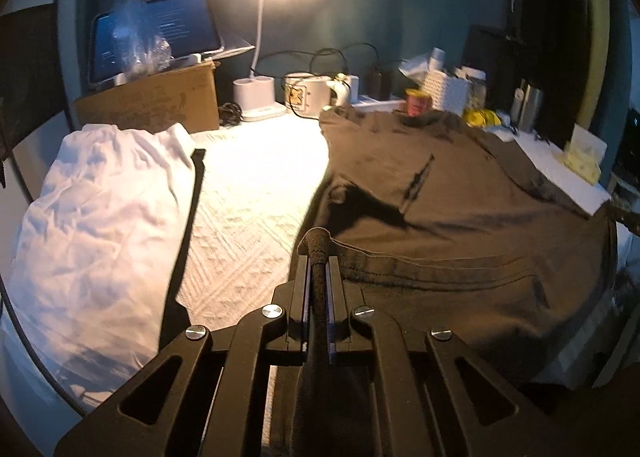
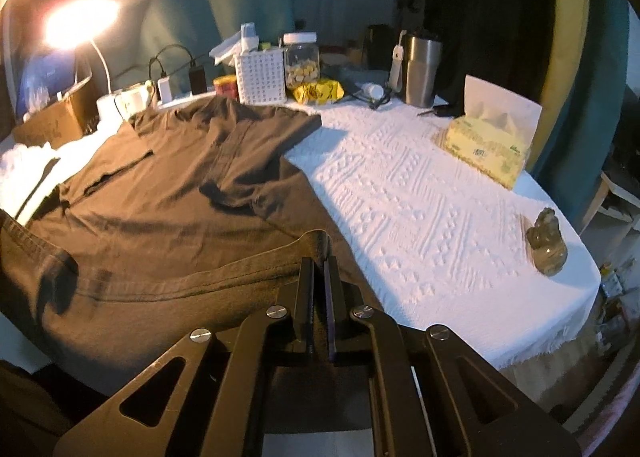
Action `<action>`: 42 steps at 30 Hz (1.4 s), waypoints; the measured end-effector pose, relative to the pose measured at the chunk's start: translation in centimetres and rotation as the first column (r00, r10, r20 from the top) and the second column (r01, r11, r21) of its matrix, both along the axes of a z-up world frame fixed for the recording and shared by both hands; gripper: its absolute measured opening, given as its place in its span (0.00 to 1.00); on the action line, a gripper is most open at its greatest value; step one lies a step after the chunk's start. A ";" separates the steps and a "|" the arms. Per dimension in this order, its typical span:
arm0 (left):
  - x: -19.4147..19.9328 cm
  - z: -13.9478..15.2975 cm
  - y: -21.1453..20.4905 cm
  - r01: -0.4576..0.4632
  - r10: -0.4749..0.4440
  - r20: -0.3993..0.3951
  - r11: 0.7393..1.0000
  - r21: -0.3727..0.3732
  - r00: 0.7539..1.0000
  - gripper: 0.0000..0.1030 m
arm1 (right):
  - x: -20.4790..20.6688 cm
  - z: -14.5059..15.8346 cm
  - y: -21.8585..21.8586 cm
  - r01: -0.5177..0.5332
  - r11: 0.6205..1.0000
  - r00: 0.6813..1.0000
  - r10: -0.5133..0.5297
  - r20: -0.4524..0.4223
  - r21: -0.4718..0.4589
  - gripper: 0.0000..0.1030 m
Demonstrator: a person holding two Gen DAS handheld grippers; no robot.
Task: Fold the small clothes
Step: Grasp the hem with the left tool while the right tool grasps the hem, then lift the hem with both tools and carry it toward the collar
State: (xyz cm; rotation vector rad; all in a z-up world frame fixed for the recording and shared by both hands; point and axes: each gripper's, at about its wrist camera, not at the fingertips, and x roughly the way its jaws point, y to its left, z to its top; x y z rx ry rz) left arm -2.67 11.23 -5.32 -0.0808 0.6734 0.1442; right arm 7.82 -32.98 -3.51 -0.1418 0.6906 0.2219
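With both claws pinched tight, we hold the near hem of the dark T-shirt (image 2: 188, 177) at its two bottom corners. Our left gripper (image 1: 319, 257) has a bunched roll of the hem clamped between its jaws, the cloth poking up past the tips; our right gripper (image 2: 319, 257) is clamped on the other corner, where a fold of the hem stands up between the jaws. From those two pinches the shirt lies front up across the white textured tablecloth (image 2: 420, 193), its collar towards the far edge and one sleeve spread flat towards the right. Just left of it, across a bare strip of tablecloth, a crumpled white garment (image 1: 100, 209) lies heaped, a black edge running down its right side. Well to the right sit a yellow tissue pack (image 2: 484, 149) and, nearer the table edge, a small brownish figurine (image 2: 546, 245). Farther back stand a cardboard box (image 1: 160, 101), a lit desk lamp (image 1: 264, 41), a white perforated basket (image 2: 260, 77), a clear jar (image 2: 301, 61) and a steel tumbler (image 2: 422, 69).
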 end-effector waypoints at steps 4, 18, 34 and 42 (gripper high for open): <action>0.2 1.2 -0.2 0.000 -0.001 0.036 1.000 0.019 0.999 0.05 | 0.0 1.2 -0.5 0.006 1.000 1.000 -0.006 0.027 0.021 0.05; 1.8 3.8 0.3 -0.024 0.020 0.099 0.999 0.037 0.995 0.05 | 0.8 4.1 -0.9 0.002 0.997 0.996 -0.008 0.085 0.072 0.06; 5.0 6.1 0.5 -0.029 0.011 0.162 0.993 0.110 0.987 0.05 | 3.4 7.1 -0.2 0.003 0.997 0.991 -0.014 0.132 0.083 0.06; 7.1 7.5 0.7 -0.017 -0.007 0.195 0.992 0.121 0.981 0.05 | 4.9 8.3 0.0 0.006 0.997 0.988 -0.019 0.154 0.078 0.06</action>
